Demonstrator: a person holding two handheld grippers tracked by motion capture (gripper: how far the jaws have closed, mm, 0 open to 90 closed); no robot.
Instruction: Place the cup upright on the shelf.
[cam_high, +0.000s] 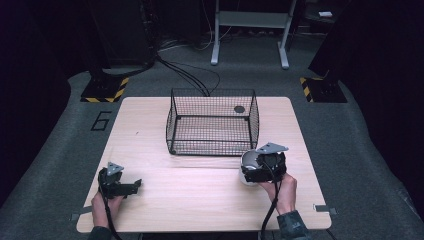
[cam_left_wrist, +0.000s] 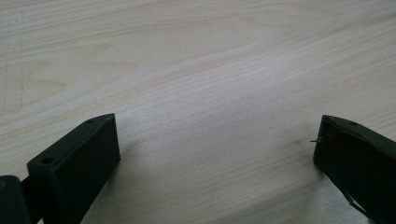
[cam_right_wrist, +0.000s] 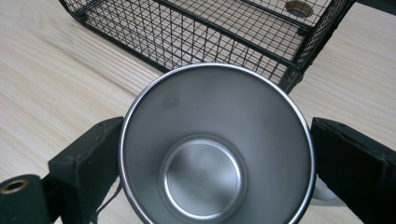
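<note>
Right claw (cam_right_wrist: 215, 154) straddles a steel mug (cam_right_wrist: 212, 149), one jaw against each side of its wall, grasping it. Mug stands upright on the bench (cam_high: 200, 195), empty, handle beside the right-hand jaw, just in front of the near right corner of a black wire basket (cam_high: 212, 122). Left claw (cam_left_wrist: 217, 154) is released, jaws wide apart, low over bare bench near its front left corner, well apart from the mug.
</note>
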